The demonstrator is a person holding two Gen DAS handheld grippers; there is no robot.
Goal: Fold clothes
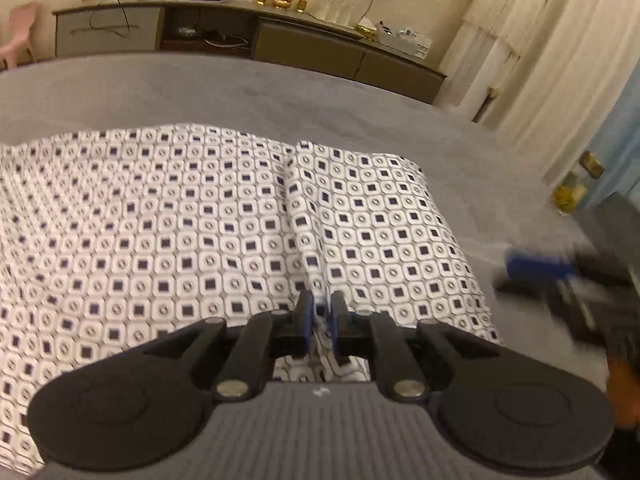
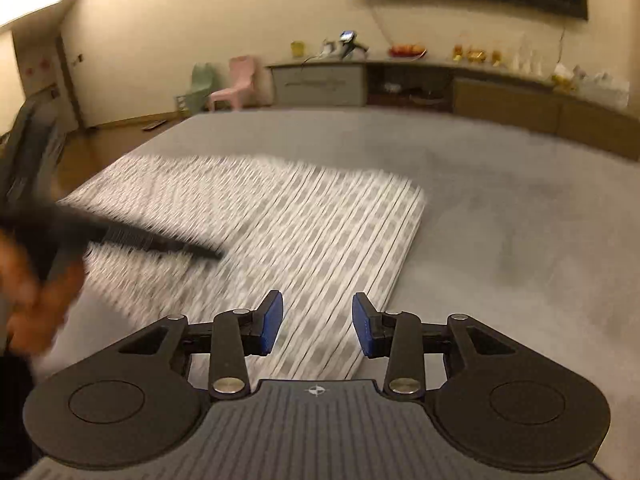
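Both blue fingers of the left gripper (image 1: 321, 312) pinch a ridge of the patterned garment (image 1: 168, 216) lying flat on the grey bed (image 1: 240, 88); the right gripper (image 2: 318, 326) hovers agape above its near edge. Lift evenly, keeping the fold's 2 layers aligned.

I see white cloth (image 1: 180, 216) printed with dark navy squares and small grey rings in a rounded grid. Grey bed (image 1: 200, 88) under it. My left gripper (image 1: 321, 314) is black with blue fingers (image 1: 306, 316); right gripper (image 2: 318, 326) same black, blue fingers (image 2: 272, 320). Pink chair (image 2: 234, 84), cream walls (image 2: 200, 20).
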